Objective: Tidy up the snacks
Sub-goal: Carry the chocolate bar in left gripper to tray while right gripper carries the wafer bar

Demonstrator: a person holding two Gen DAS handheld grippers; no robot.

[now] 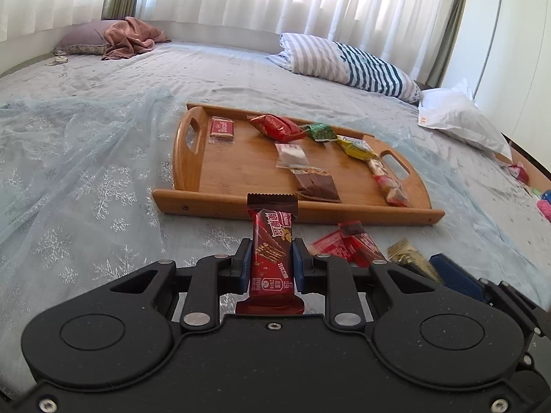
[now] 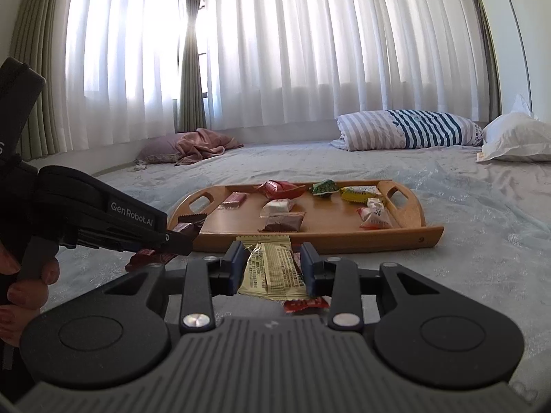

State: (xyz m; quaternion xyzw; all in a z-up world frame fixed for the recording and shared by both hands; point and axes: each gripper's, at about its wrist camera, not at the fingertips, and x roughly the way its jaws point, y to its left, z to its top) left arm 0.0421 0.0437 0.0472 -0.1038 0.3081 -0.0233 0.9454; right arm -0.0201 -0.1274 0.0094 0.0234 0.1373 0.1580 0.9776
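The left gripper [image 1: 270, 261] had its jaws clamped on a red chocolate wafer bar [image 1: 272, 254], which stood upright between the blue pads, its dark crimped end rising above them. Straight ahead of those jaws the wooden tray [image 1: 206, 203] lay on the bed [image 1: 86, 179], already carrying several snacks: a red biscuit pack [image 1: 221, 130] far ahead and to the left, a red crinkled packet [image 1: 275, 125] beyond the bar, a green packet [image 1: 321, 132] and a yellow packet [image 1: 356, 147] ahead to the right, and a brown bar in clear wrap [image 1: 315, 186] just past the near rim. To the right of the left jaws, loose red wrappers [image 1: 347, 244] lay on the bed short of the tray.

The right gripper [image 2: 273, 265] had its jaws pressed against a pale gold snack packet [image 2: 273, 268], held flat with its printed back showing and its crimped top edge poking ahead of the pads. Beneath and behind these jaws a red wrapper [image 2: 304, 304] lay on the bed. The tray [image 2: 344, 241] sat just ahead of them. To their left, in the right wrist view, the left gripper [image 2: 179, 237] reached in with the wafer bar [image 2: 189, 223], and a person's fingers [image 2: 31, 289] curled round its handle
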